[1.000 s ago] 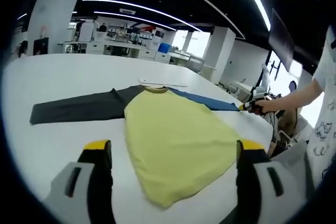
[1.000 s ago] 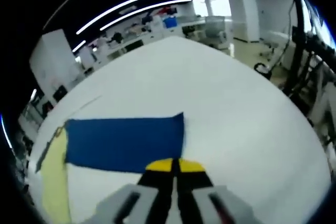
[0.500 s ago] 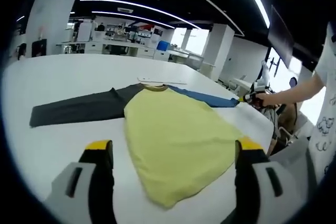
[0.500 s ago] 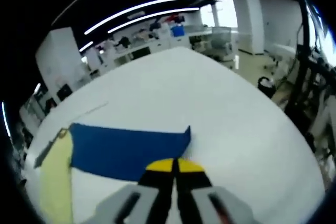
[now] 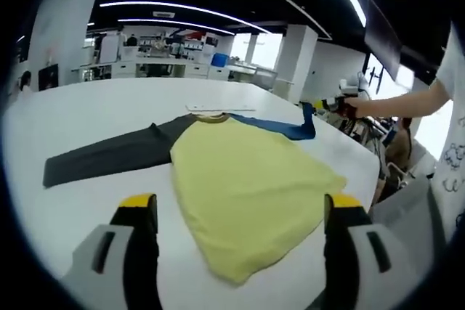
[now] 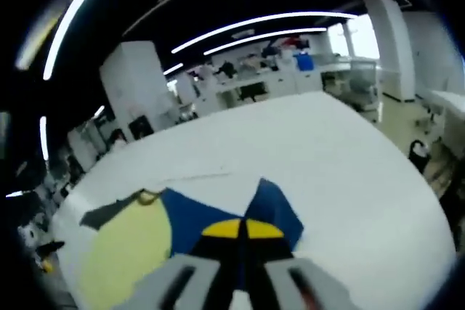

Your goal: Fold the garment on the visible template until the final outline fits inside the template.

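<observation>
Going left to right in the left gripper view: the long-sleeved raglan shirt with a pale yellow body [image 5: 247, 201] lies flat on the white table [image 5: 87, 107], collar at 12 o'clock and hem down around 6. Its dark grey sleeve [image 5: 109, 156] runs straight out toward 9 o'clock, fully stretched. The left gripper [image 5: 236, 248] hovers just short of the hem with its yellow-tipped jaws spread wide and nothing between them. Over at 2 o'clock the blue sleeve [image 5: 280, 127] comes up off the table, its cuff held in the air by the right gripper [image 5: 325, 104]

In the right gripper view that gripper [image 6: 238, 229] has its jaws pinched together on the blue sleeve's cuff [image 6: 272, 205], cloth fanning out to both sides of the tips, yellow body off at 8 o'clock. There's a thin pale strip [image 5: 221, 109] just beyond the collar, can't tell if that's part of the template, so I can't say how the shirt sits on it

Handling-wise this looks like light, floppy knit. It drapes from wherever you pinch it, so no stiffness to lean on. I'd guess cuffs, hem corners and shoulder seams are the spots to grab, and lay the sleeve over the body slowly so it doesn't bunch or drag the rest along
</observation>
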`<action>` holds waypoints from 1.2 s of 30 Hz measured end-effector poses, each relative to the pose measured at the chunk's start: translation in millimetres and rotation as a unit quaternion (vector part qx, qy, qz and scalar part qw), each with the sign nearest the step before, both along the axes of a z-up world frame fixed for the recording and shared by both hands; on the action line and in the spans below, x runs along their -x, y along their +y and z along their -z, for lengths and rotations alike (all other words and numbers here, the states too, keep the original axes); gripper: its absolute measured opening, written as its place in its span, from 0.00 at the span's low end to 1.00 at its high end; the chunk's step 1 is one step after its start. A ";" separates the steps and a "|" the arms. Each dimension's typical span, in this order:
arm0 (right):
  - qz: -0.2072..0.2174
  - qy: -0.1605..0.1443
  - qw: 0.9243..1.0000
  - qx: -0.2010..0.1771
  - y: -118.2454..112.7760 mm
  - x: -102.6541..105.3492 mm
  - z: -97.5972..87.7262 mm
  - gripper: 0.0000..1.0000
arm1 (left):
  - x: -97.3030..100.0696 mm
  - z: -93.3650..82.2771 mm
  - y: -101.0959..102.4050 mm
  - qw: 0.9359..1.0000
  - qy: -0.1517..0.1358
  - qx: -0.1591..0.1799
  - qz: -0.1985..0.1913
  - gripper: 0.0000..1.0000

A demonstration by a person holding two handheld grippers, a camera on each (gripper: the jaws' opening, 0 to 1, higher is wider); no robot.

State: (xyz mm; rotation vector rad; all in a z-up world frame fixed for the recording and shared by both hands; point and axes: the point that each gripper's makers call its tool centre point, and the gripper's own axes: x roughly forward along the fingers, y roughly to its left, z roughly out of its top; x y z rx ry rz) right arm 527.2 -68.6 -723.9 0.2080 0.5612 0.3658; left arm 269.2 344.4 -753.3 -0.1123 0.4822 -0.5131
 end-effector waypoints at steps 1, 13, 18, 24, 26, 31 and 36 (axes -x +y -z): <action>-0.015 -0.001 1.000 -0.005 15.9 -0.8 -2.4 0.00 | 1.6 -0.3 -2.5 1.000 -0.001 -0.002 0.002 0.93; -0.106 0.008 0.994 -0.015 119.7 -12.5 0.9 0.00 | 7.5 2.6 -7.2 1.000 -0.004 -0.015 -0.001 0.91; -0.130 0.007 0.991 -0.031 162.5 -13.1 -6.0 0.00 | 9.9 2.4 -8.4 1.000 -0.005 -0.007 -0.006 0.91; -0.176 0.004 0.984 -0.031 213.1 -18.8 -9.7 0.00 | 12.4 5.3 -5.8 1.000 0.000 -0.030 0.005 0.91; -0.188 0.003 0.981 -0.039 231.4 -15.9 -15.0 0.00 | 13.8 6.4 -5.0 0.999 0.004 -0.035 0.009 0.91; -0.219 0.003 0.975 -0.040 263.3 -18.8 -17.1 0.00 | 14.3 9.6 -1.4 0.999 0.006 -0.032 0.003 0.91; -0.255 0.004 0.966 -0.049 305.1 -10.2 -22.8 0.00 | 16.3 15.3 -2.1 0.999 0.012 -0.032 0.004 0.91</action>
